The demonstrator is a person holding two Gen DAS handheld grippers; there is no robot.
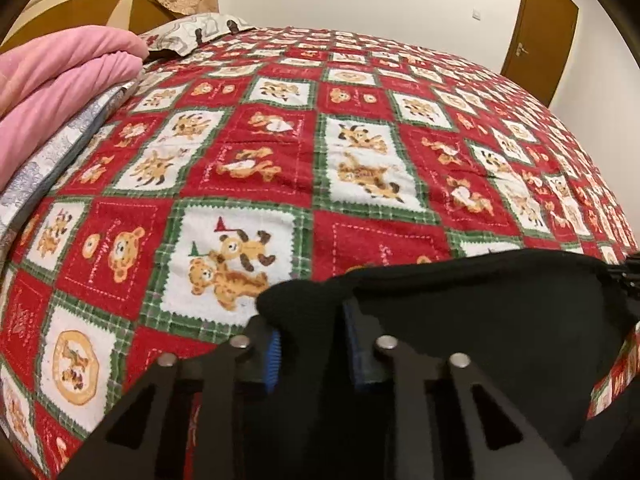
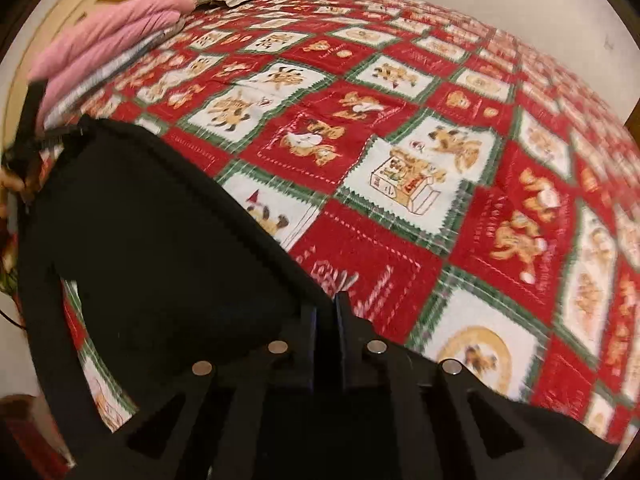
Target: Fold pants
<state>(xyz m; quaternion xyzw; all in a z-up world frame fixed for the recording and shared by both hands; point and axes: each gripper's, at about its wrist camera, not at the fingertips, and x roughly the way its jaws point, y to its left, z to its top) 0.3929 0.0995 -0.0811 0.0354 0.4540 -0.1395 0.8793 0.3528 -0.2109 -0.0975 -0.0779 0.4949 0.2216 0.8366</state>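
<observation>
The black pants (image 1: 480, 320) hang stretched between my two grippers above the bed. My left gripper (image 1: 312, 320) is shut on one corner of the pants, with black cloth bunched between its blue-padded fingers (image 1: 274, 360). In the right wrist view, my right gripper (image 2: 327, 316) is shut on the other end of the pants (image 2: 160, 240), its jaws nearly together on the cloth edge. The fabric spans to the left, where the left gripper (image 2: 24, 120) shows at the frame's edge.
The bed is covered by a red, green and white teddy-bear quilt (image 1: 280, 160). A folded pink blanket (image 1: 60, 92) and a patterned pillow (image 1: 192, 32) lie at the head. A brown door (image 1: 540, 40) stands in the far wall.
</observation>
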